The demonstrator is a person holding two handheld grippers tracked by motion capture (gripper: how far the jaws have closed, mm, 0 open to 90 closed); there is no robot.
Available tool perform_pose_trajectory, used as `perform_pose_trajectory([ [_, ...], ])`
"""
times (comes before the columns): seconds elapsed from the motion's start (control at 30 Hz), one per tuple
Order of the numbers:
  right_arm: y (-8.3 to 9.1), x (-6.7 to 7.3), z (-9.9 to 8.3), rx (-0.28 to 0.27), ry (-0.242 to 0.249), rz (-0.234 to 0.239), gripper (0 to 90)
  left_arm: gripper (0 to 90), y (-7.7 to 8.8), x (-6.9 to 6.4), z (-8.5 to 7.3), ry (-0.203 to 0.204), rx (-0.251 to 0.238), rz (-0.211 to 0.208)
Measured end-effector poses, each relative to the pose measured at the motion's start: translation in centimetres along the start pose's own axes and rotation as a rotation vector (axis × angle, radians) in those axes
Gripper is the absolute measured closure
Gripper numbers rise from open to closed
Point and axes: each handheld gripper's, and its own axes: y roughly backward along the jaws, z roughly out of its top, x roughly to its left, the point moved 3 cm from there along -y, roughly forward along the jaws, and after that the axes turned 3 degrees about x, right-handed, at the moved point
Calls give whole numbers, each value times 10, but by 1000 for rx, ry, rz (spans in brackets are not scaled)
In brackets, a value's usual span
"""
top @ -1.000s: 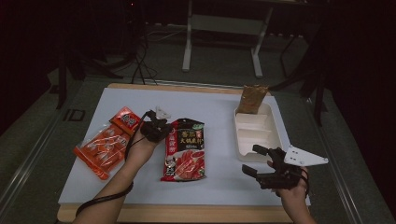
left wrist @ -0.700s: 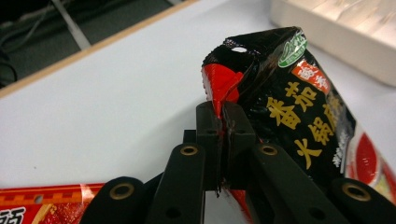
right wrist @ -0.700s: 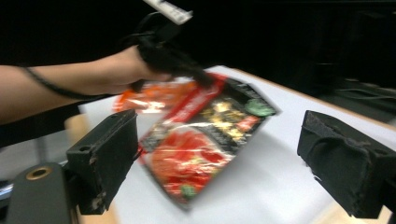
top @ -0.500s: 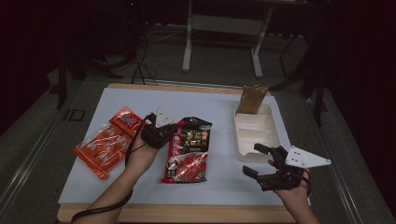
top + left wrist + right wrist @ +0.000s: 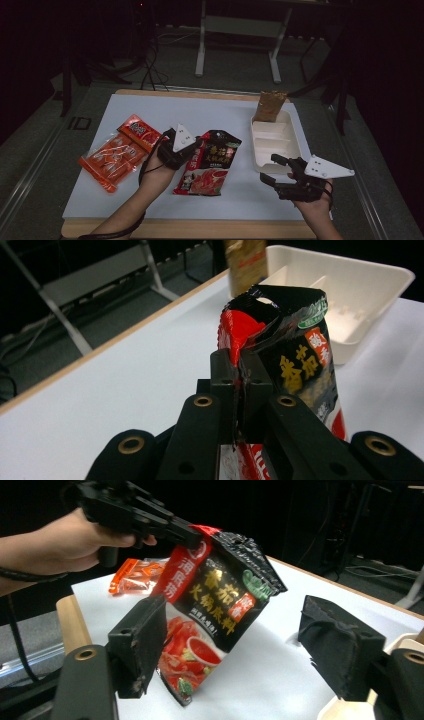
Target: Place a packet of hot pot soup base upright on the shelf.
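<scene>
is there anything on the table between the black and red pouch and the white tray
Nothing visible does. The left gripper holds the black and red pouch by its top edge, and bare white table lies between it and the white tray.

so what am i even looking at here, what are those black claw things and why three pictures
They are hand-held tools: a person holds a two-jaw gripper in each hand. The high view looks down on the table; the other two cameras ride on the grippers. The left gripper is shut on the edge of a black and red sauce packet, tilting it up. The right gripper stands open, holding nothing. Also on the table: an orange packet, a white tray and a brown pouch at the tray's far end.
</scene>
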Motion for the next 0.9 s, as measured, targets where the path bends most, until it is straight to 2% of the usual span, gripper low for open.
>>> perform_pose_trajectory([
  [0.07, -1, -1, 1, 6, -1, -3, 297, 886, 3, -5, 4, -16, -15, -5],
  [0.23, -8, -2, 3, 0, 4, -16, 298, 887, 8, -8, 9, -10, -63, -8],
  [0.33, -14, -4, 6, -2, -9, -26, 298, 887, 10, -6, 11, 17, -100, -33],
  [0.37, -16, -5, 7, -3, -13, -27, 299, 887, 11, -5, 12, 21, -120, -53],
  [0.5, -24, -10, 11, -6, -20, -39, 310, 886, 16, -5, 15, 28, -163, -87],
  [0.7, -35, -16, 16, -35, -63, 8, 349, 886, 21, -6, 21, 58, -225, -157],
  [0.77, -37, -14, 18, -45, -45, 4, 381, 885, 23, -7, 22, 77, -251, -183],
  [0.83, -37, -12, 20, -55, -37, 14, 394, 886, 24, -9, 22, 87, -263, -189],
  [0.87, -36, -11, 22, -62, -33, 15, 421, 885, 25, -9, 23, 95, -270, -208],
  [0.9, -36, -10, 24, -66, -28, 24, 430, 885, 25, -11, 24, 92, -273, -205],
])
